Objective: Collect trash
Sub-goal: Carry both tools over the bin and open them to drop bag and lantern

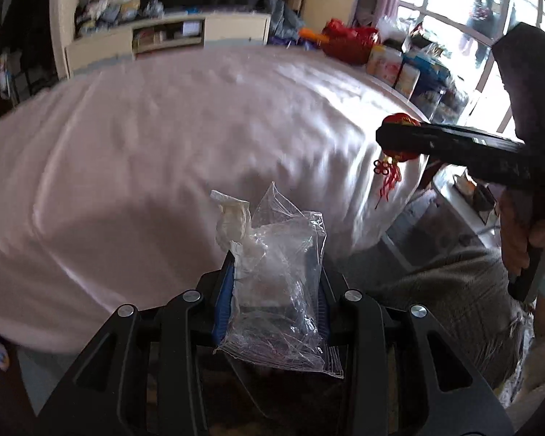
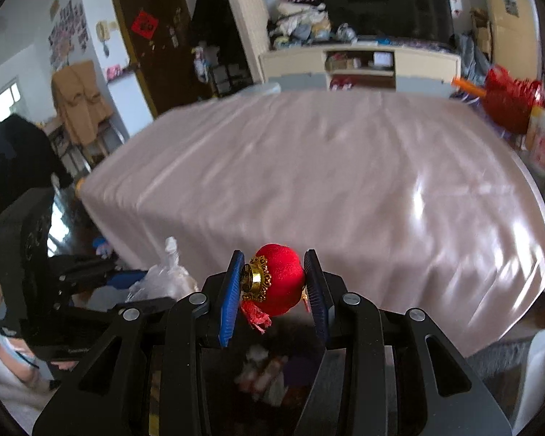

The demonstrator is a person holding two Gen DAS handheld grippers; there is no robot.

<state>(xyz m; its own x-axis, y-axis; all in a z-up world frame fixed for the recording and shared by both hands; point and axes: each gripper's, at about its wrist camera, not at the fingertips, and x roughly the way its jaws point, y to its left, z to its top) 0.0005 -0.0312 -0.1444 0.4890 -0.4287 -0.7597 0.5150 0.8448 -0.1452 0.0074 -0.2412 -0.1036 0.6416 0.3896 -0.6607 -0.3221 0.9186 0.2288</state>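
Note:
My left gripper (image 1: 274, 258) is shut on a clear plastic bag (image 1: 287, 283) and a crumpled white tissue (image 1: 234, 223), held above the near edge of the table with a pink cloth (image 1: 145, 138). My right gripper (image 2: 274, 258) is shut on a small red lantern ornament (image 2: 278, 279) with a gold cap and red tassel. It also shows in the left wrist view (image 1: 385, 138), at the right, with the ornament (image 1: 399, 120) between its fingers. The left gripper shows at the left of the right wrist view (image 2: 127, 276), with the bag (image 2: 163, 276).
A dark bin with several scraps (image 2: 269, 374) lies below the right gripper. Red bags (image 1: 348, 41) and boxes (image 1: 399, 65) stand at the table's far right. A TV cabinet (image 1: 167, 32) is beyond the table. A grey-covered seat (image 1: 454, 290) is at the right.

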